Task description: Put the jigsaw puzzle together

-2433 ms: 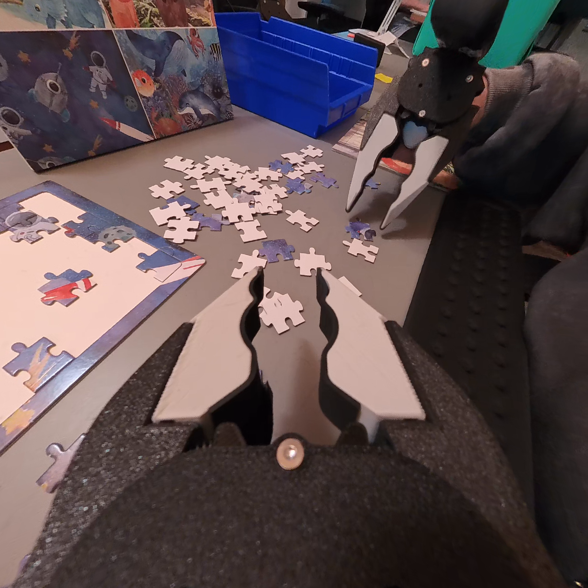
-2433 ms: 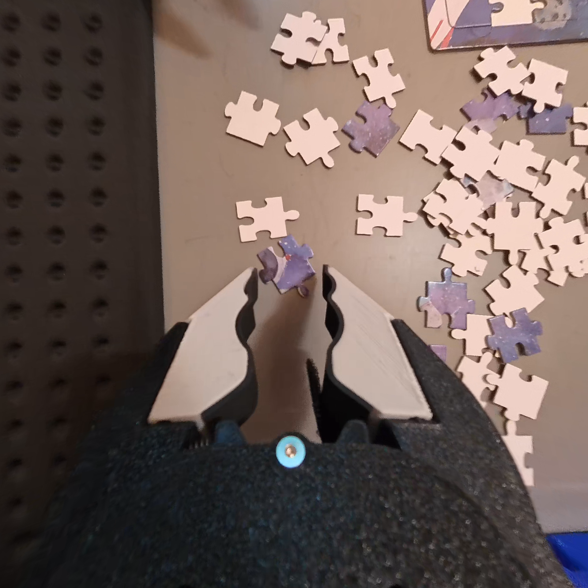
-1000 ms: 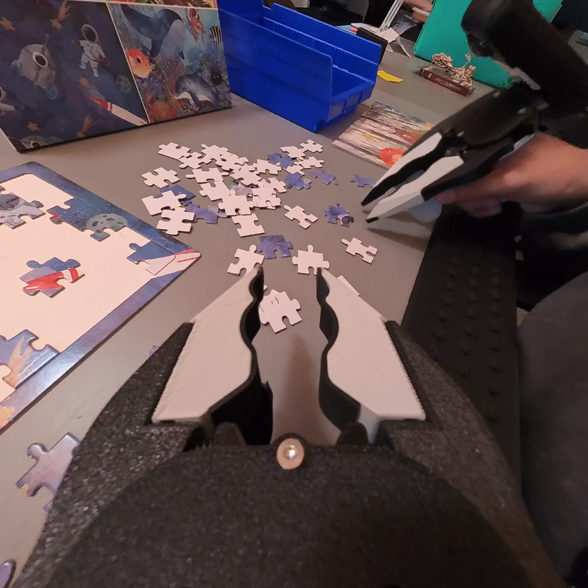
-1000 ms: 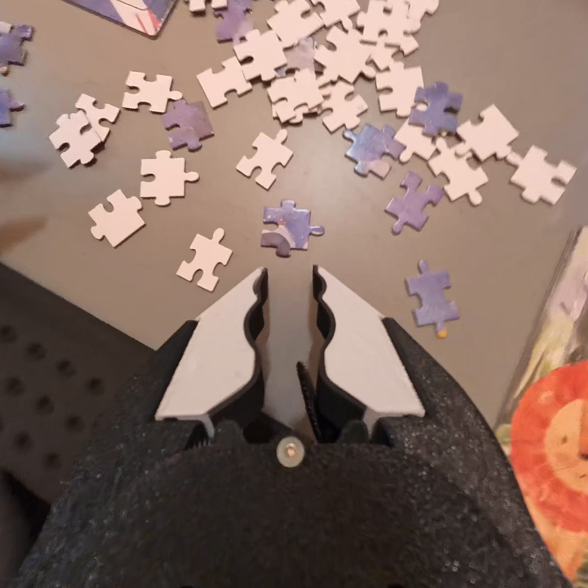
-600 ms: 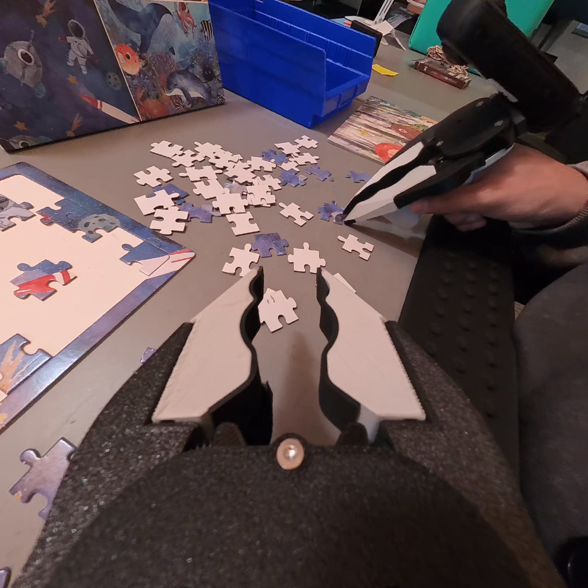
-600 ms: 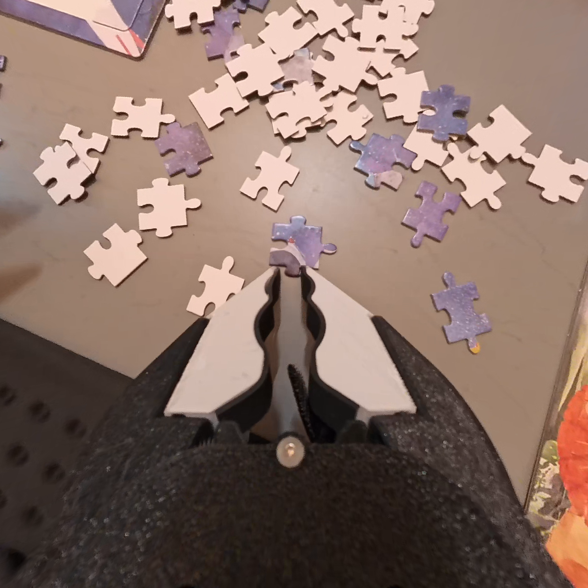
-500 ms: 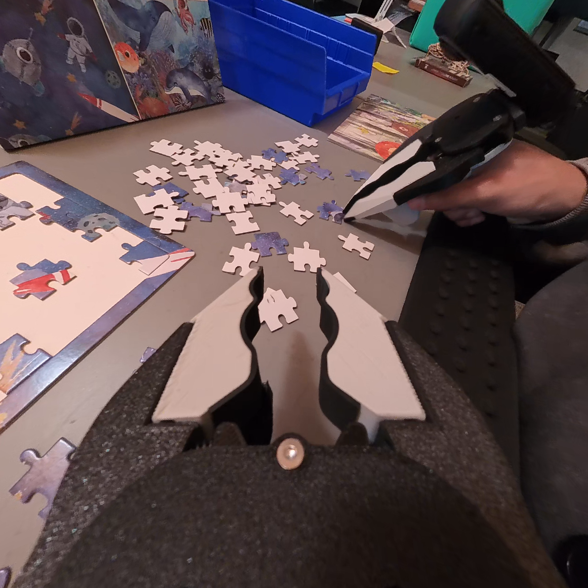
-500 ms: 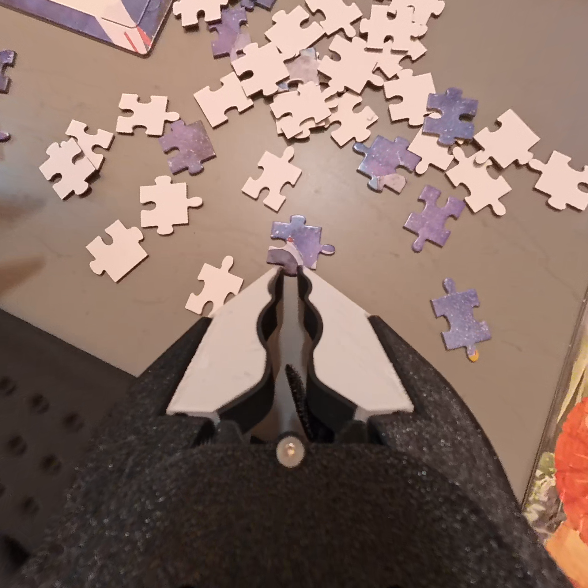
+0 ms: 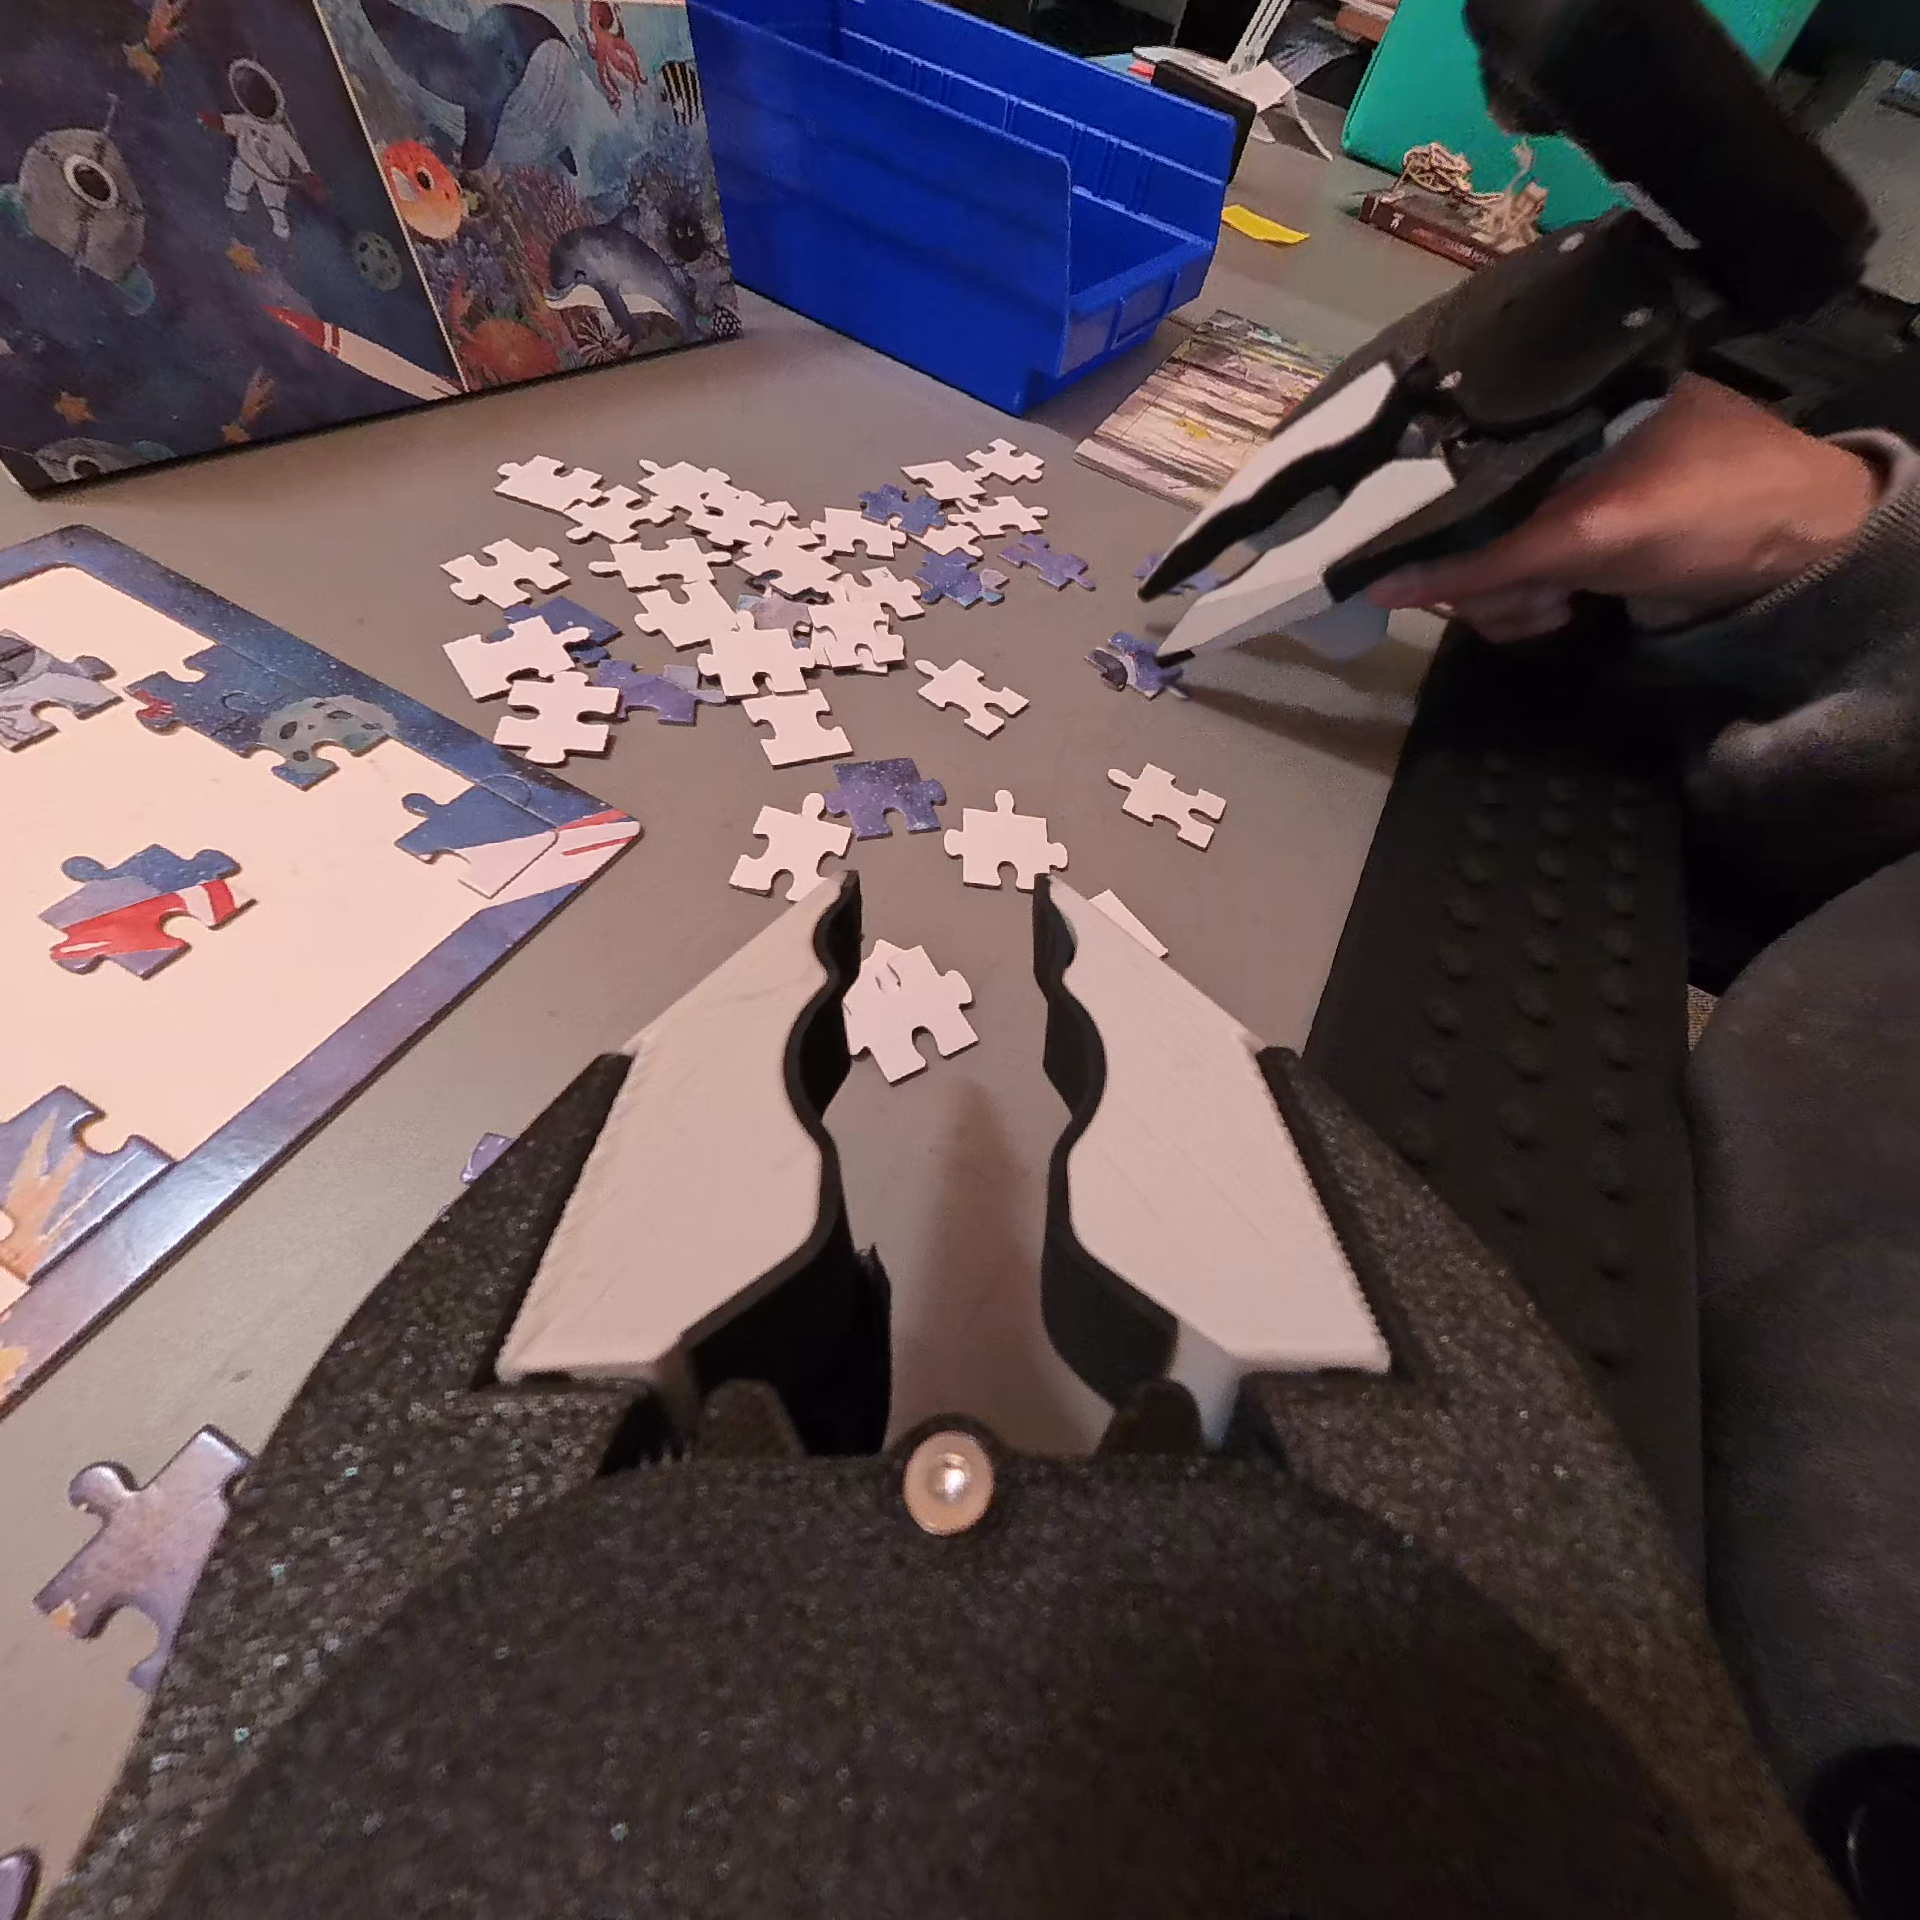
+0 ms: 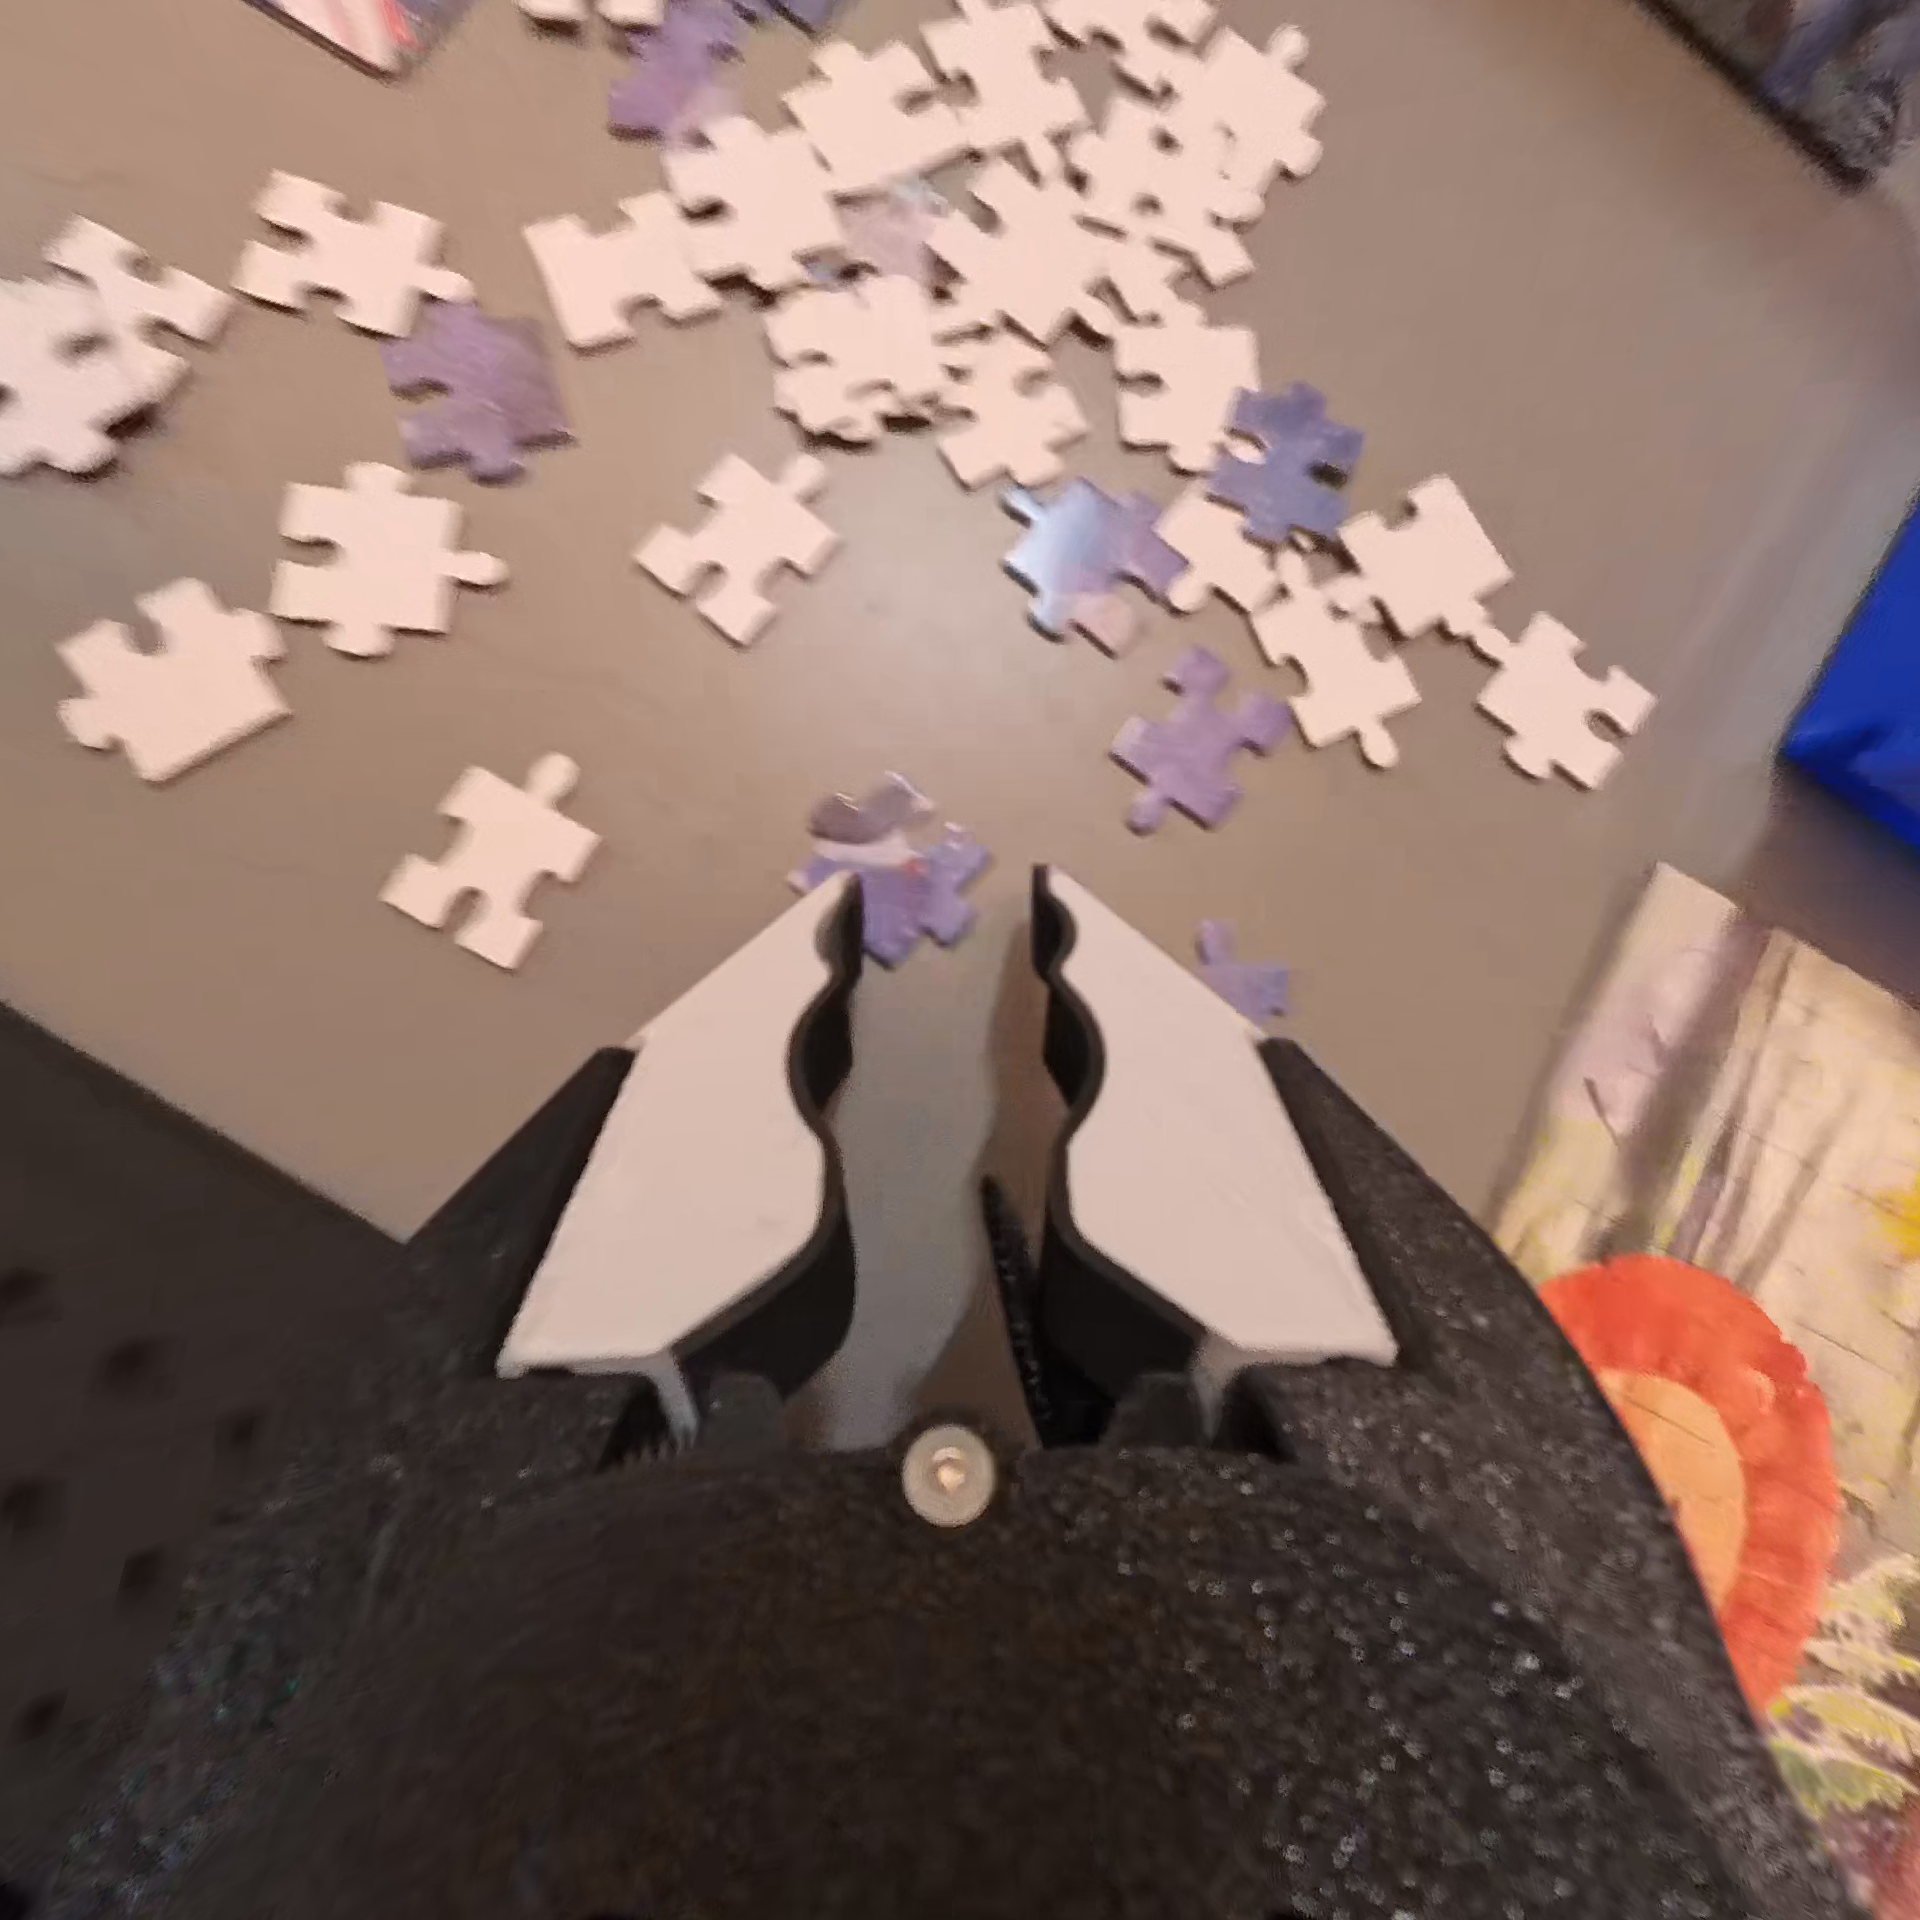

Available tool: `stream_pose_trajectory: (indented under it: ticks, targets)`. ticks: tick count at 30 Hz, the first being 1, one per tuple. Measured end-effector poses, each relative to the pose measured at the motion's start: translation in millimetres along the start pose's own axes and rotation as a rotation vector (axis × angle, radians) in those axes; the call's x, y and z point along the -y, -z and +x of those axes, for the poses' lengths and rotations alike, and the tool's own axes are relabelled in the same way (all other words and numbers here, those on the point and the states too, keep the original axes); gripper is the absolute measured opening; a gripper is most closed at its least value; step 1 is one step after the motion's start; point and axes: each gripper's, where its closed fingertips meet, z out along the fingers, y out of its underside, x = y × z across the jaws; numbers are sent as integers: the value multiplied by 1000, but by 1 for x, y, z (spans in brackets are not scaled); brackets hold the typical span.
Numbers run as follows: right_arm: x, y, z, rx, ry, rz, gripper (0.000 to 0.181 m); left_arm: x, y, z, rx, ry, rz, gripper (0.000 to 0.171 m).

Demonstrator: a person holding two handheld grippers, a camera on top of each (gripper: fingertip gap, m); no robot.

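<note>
Grey-fingered right gripper (image 10: 945, 883), angled down, jaws apart, empty, tips at purple piece (image 10: 899, 878). Left gripper (image 9: 945, 894): level, agape, empty; its view alone showed puzzle board (image 9: 312, 935).

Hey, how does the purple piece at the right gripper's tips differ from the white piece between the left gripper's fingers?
The purple piece lies picture side up; the white piece shows its blank back. The right gripper has a fingertip at the purple piece's edge; the left gripper looks clear of the white piece. Both lie loose on the grey table, and both grippers are open.
</note>
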Motion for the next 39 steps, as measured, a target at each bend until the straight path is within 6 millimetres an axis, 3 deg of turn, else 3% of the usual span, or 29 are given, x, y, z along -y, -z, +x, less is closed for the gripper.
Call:
stream_pose_trajectory:
  ticks: [4, 9, 24, 25, 26, 30, 33, 35, 37, 39]
  targets:
    - [-1, -1, -9, 145, -71, 23, 35, 0, 0, 0, 0, 0, -1, 33]
    - [-1, -10, -13, 112, 1, 11, 48, -1, -1, 0, -3, 2, -4, 33]
    - [2, -10, -15, 152, 65, 17, 32, 0, 0, 0, 1, 0, 1, 33]
    - [3, -9, -15, 155, 68, 22, 28, 0, 0, 0, 2, 0, 3, 33]
    - [5, -8, -16, 157, 71, 36, 2, 0, 0, 0, 2, 0, 3, 33]
    - [1, -8, -9, 118, 91, 0, 0, 0, 0, 0, 1, 0, 0, 33]
    - [12, 1, -4, 89, 52, 25, 19, -1, 0, 0, 0, 2, -1, 33]
    - [6, 0, 8, 23, -16, -72, 38, -1, -1, 0, -2, 4, -3, 33]
    - [7, 1, 23, -64, -104, -116, 31, -1, 0, 0, -1, 2, -2, 33]
    - [7, -1, 18, -3, -249, -185, 45, 0, 0, 0, -2, 3, 3, 33]
